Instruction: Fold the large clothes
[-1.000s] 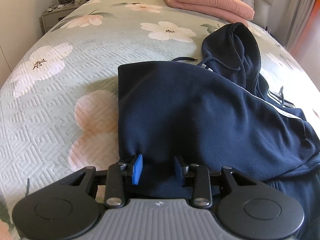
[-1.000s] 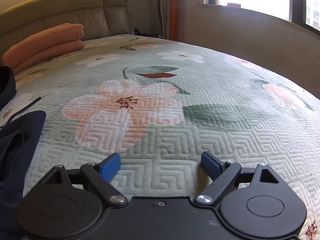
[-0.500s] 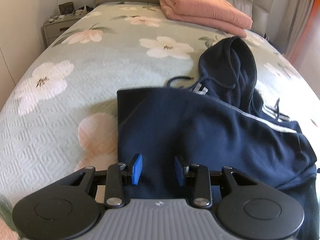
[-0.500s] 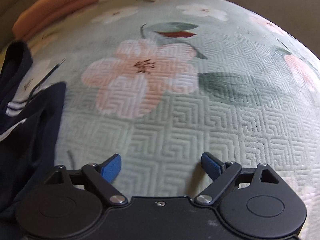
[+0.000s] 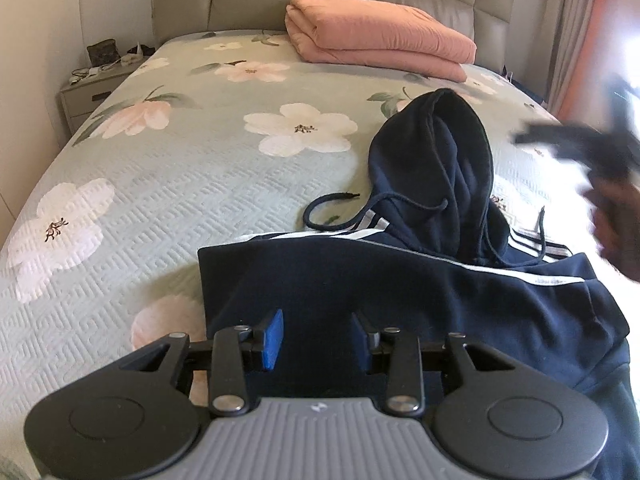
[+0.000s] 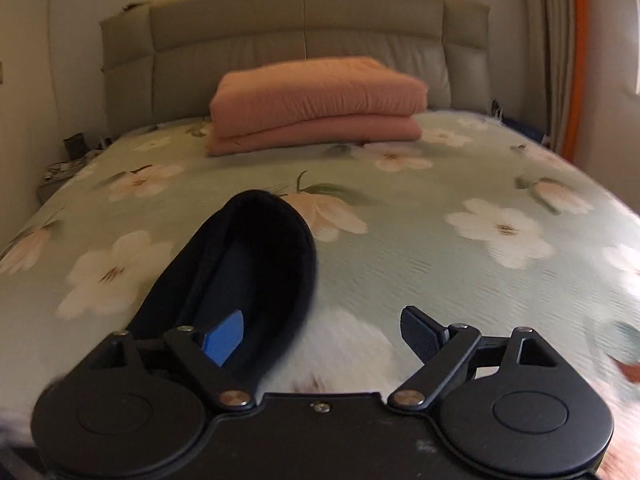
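On the floral bed (image 5: 168, 184) lies the navy hoodie (image 5: 400, 292), partly folded, hood toward the pink blanket (image 5: 380, 36). The left claw (image 5: 318, 340) hovers over its near fold, narrowly parted, gripping nothing; the right claw (image 6: 322, 336) gapes wide above the hood (image 6: 248, 264)

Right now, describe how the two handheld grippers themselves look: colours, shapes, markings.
The left gripper has a ribbed grey body with a small logo, black rounded side discs, black linkage arms with silver pivot screws, and blue pads on its jaws. The right gripper has a black body, the same discs and silver pivots, one blue pad and one dark ridged pad showing. No cables or sleeves show.
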Demonstrator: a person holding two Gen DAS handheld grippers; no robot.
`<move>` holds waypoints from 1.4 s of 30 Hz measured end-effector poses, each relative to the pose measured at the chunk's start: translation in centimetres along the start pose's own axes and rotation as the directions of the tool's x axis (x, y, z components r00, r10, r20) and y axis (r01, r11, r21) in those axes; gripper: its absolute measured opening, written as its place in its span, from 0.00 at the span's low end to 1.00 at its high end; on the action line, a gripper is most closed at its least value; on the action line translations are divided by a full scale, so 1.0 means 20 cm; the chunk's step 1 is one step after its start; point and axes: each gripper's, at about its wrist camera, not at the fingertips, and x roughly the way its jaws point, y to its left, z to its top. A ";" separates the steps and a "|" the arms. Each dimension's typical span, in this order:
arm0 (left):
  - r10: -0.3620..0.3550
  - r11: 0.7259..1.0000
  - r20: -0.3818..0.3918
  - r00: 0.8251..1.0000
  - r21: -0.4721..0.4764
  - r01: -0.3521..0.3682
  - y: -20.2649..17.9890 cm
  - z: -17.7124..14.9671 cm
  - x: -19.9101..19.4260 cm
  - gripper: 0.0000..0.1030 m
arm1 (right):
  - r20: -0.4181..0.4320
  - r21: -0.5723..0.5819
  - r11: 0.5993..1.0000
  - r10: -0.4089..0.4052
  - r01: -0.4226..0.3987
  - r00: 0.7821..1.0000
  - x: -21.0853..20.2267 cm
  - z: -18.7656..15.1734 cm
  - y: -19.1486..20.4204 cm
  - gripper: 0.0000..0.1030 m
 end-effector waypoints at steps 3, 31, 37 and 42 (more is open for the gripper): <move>0.004 1.000 -0.026 1.000 -0.002 -0.004 0.05 0.00 0.05 0.39 | -0.032 0.012 1.000 -0.005 0.006 0.999 0.28 0.09 0.04 0.99; 0.049 0.999 0.094 0.994 -0.013 -0.048 0.12 -0.06 -0.35 0.39 | 0.374 -0.243 0.932 0.346 -0.270 0.860 -0.98 -0.01 0.27 0.09; 0.024 0.999 0.130 0.991 -0.032 -0.020 0.11 -0.08 -0.55 0.39 | 0.213 -0.358 0.861 0.451 -0.361 0.867 -1.55 -0.38 0.30 0.11; -0.002 1.000 0.097 0.995 -0.031 0.005 0.13 -0.14 -0.61 0.44 | -0.193 -0.390 0.810 0.393 -0.438 0.899 -1.69 -0.89 0.24 0.46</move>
